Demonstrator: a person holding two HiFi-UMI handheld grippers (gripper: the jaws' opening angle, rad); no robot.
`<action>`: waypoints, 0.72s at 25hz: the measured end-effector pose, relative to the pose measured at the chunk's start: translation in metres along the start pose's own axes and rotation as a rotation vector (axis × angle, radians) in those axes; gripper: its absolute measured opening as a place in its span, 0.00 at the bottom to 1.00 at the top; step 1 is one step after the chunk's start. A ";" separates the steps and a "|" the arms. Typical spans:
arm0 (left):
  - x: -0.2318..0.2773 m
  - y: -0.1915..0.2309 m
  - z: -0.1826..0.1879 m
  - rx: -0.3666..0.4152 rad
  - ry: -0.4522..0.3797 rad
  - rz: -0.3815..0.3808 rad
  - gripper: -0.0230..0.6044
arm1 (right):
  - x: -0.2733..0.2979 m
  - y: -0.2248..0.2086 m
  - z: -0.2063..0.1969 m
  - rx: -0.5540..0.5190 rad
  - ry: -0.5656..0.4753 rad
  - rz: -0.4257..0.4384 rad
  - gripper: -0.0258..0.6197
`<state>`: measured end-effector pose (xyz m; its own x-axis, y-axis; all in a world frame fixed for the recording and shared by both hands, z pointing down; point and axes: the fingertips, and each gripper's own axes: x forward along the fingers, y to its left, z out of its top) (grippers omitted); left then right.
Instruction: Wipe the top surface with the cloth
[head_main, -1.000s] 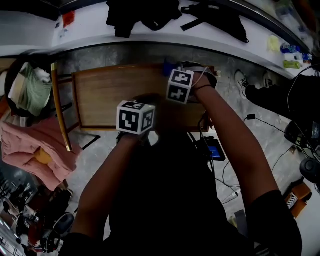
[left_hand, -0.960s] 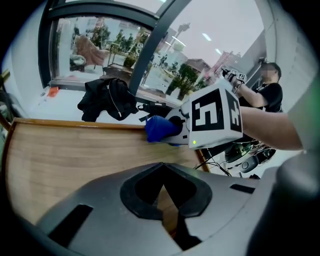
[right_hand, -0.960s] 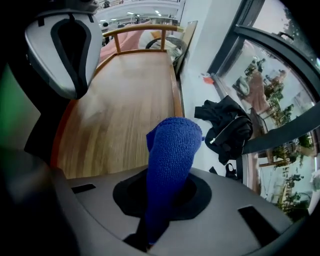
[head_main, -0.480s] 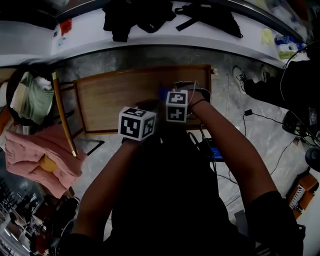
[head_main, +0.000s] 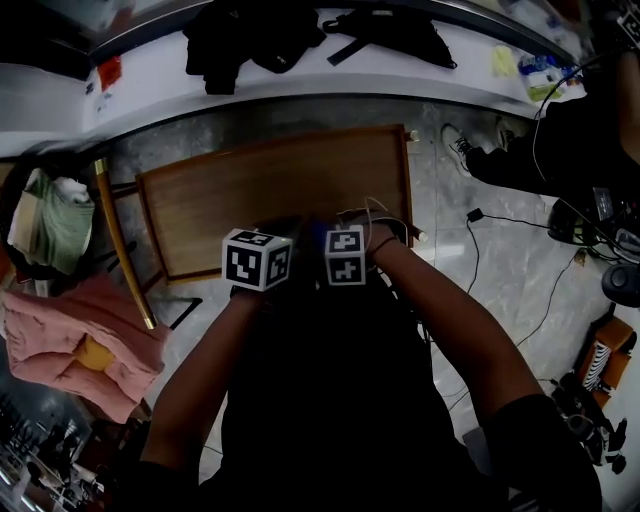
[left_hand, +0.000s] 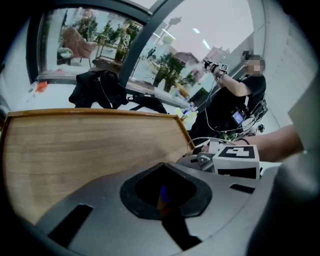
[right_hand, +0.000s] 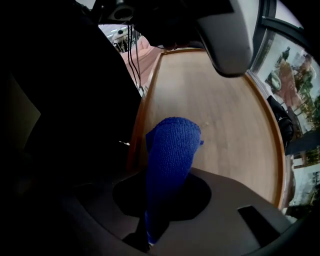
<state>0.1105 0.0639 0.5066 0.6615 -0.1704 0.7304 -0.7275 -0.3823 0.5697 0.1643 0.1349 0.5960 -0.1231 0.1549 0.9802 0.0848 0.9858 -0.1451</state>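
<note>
The wooden table top (head_main: 270, 195) lies in front of me in the head view. My right gripper (head_main: 322, 238) is at its near edge, right of the middle, shut on a blue knitted cloth (right_hand: 171, 150). The cloth sticks out forward from the jaws, over the table's edge (right_hand: 136, 135). My left gripper (head_main: 270, 232) is just to its left, also at the near edge. Its jaws are closed together (left_hand: 163, 186) with only a thin blue sliver showing in the gap. The wood (left_hand: 85, 145) stretches ahead of it, bare.
A chair (head_main: 120, 240) draped with green and pink clothes (head_main: 70, 320) stands left of the table. Black garments (head_main: 250, 35) lie on the white ledge beyond. Cables (head_main: 500, 225) run over the floor at the right, where a person (left_hand: 235, 100) stands.
My right gripper has drawn back with the cloth from the far right part of the table to its near edge. The left gripper stayed at the near edge.
</note>
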 end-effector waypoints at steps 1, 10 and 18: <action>0.002 -0.002 -0.002 0.002 0.003 -0.009 0.05 | 0.000 0.005 0.000 0.005 -0.005 0.007 0.11; 0.010 -0.010 -0.014 -0.024 0.000 -0.032 0.05 | 0.004 0.028 0.002 -0.013 -0.031 0.083 0.11; 0.008 -0.004 0.016 -0.069 -0.063 0.024 0.05 | -0.026 -0.040 -0.014 0.045 -0.127 -0.066 0.11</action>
<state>0.1218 0.0491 0.5043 0.6520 -0.2365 0.7204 -0.7530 -0.3140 0.5783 0.1780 0.0902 0.5785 -0.2512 0.0937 0.9634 0.0282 0.9956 -0.0895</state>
